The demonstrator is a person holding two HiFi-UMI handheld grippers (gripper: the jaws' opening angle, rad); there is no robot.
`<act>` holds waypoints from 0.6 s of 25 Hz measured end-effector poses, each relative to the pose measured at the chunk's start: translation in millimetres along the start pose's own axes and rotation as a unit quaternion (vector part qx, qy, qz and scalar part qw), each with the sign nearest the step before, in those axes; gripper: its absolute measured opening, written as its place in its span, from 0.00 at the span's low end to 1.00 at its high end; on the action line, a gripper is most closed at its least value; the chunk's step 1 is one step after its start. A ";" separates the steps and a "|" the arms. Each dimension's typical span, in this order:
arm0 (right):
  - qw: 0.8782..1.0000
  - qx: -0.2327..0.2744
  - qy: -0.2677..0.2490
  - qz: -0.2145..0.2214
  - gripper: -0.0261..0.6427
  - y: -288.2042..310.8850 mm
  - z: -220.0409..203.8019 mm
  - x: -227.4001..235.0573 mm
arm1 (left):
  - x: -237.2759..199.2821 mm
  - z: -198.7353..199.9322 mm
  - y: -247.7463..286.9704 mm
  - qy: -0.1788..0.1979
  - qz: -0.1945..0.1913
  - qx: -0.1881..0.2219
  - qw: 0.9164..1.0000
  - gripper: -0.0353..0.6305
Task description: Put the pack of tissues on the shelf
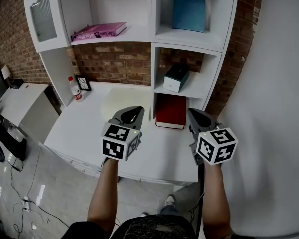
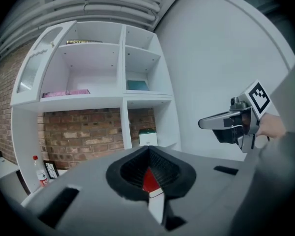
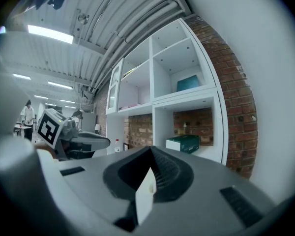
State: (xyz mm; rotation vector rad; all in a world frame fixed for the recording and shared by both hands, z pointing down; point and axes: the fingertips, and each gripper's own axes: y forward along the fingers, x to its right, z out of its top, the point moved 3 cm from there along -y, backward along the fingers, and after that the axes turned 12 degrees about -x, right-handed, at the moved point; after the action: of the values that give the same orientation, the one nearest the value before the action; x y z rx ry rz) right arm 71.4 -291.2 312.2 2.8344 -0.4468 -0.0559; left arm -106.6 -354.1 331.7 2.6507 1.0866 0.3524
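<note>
The pack of tissues, a box with a dark green top and white sides, lies in the lower right compartment of the white shelf unit. The same pack is small in the left gripper view, and the pack also shows in the right gripper view. My left gripper hovers over the white desk, shut with nothing in it; the left gripper shows its jaw tips meeting. My right gripper hangs beside it, shut and empty; the right gripper points toward the shelf.
A red book lies on the desk under the tissue compartment. A pink book and a teal book sit on upper shelves. A bottle and a small frame stand at the back left. A white wall stands at the right.
</note>
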 end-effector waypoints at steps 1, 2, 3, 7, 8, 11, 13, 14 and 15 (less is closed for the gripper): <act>1.000 -0.002 -0.001 -0.003 0.04 -1.4 -1.7 -1.6 | -1.4 -0.7 -2.7 -0.002 0.002 0.002 1.000 0.07; 1.000 -0.004 -0.003 -0.006 0.04 -3.0 -3.2 -3.1 | -2.7 -1.9 -5.0 -0.005 0.003 0.004 1.000 0.07; 1.000 -0.004 -0.004 -0.008 0.04 -4.7 -4.1 -4.5 | -3.5 -3.5 -6.7 -0.008 0.003 0.004 1.000 0.07; 1.000 -0.004 -0.010 -0.014 0.04 -11.2 -3.5 -10.3 | -2.7 -10.4 -11.9 -0.011 0.001 -0.003 1.000 0.07; 1.000 -0.004 -0.011 -0.015 0.04 -12.3 -3.2 -11.7 | -2.7 -11.5 -13.3 -0.012 0.001 -0.004 1.000 0.07; 1.000 -0.004 -0.014 -0.016 0.04 -14.0 -2.5 -14.8 | -1.6 -13.0 -15.5 -0.011 -0.001 -0.006 1.000 0.07; 1.000 -0.005 -0.018 -0.016 0.04 -14.1 -2.6 -17.2 | -0.1 -13.7 -16.2 -0.009 -0.003 -0.006 1.000 0.07; 1.000 -0.005 -0.020 -0.016 0.04 -14.1 -2.5 -18.4 | 0.3 -13.8 -16.6 -0.009 -0.004 -0.006 1.000 0.07; 1.000 -0.005 -0.021 -0.016 0.04 -14.2 -2.3 -19.5 | 0.6 -13.8 -17.0 -0.009 -0.005 -0.005 1.000 0.07</act>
State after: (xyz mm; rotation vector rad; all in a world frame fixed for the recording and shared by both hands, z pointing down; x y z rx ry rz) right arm 57.2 -271.6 310.5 2.8362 -0.4086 -0.1237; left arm -121.6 -340.0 339.2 2.6340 1.0893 0.3314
